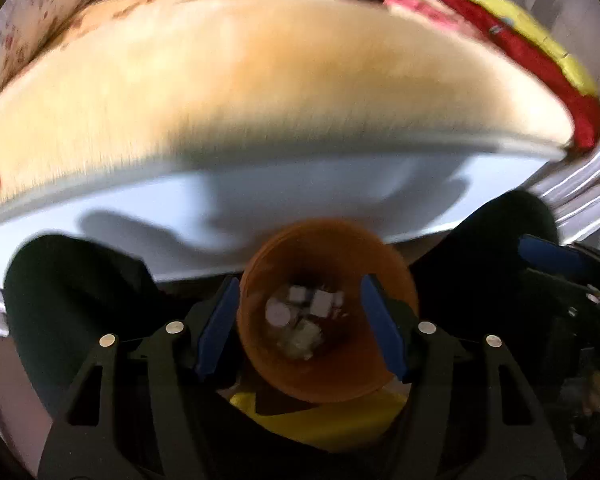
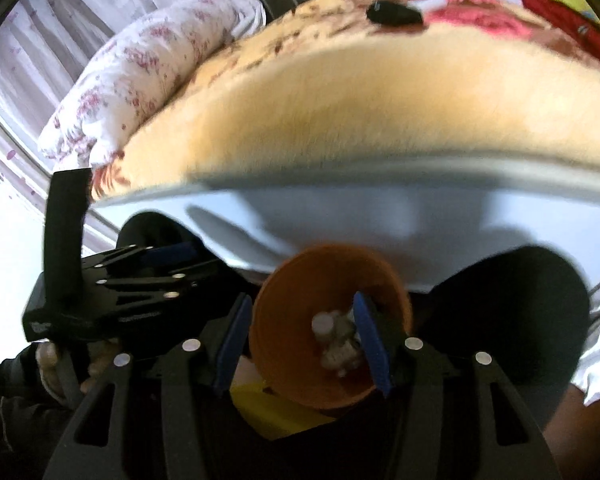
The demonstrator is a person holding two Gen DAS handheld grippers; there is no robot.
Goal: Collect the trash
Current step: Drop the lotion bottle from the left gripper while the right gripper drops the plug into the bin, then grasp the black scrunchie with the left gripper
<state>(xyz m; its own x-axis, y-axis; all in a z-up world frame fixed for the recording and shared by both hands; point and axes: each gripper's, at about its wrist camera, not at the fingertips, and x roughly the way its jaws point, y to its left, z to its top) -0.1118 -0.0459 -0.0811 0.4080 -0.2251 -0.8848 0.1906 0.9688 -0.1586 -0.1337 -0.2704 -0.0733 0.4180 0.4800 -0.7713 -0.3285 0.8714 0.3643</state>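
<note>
An orange cup [image 1: 324, 312] with several pale scraps of trash [image 1: 300, 320] inside sits between the blue pads of my left gripper [image 1: 304, 328], which is shut on its sides. In the right wrist view the same kind of orange cup [image 2: 328, 328] holds pale scraps [image 2: 338, 340]; my right gripper [image 2: 306, 344] has one pad inside the rim and one outside, shut on the cup wall. The left gripper [image 2: 140, 280] shows at the left of the right wrist view, and the right gripper [image 1: 556, 264] at the right of the left wrist view.
A white tray or table edge [image 1: 260, 216] lies just ahead, against a bed with a yellow fleece blanket [image 1: 260, 80]. A floral pillow [image 2: 140, 80], a black object [image 2: 396, 14] and red and yellow cloth [image 1: 540, 52] lie on the bed. A yellow thing [image 1: 328, 420] is under the cup.
</note>
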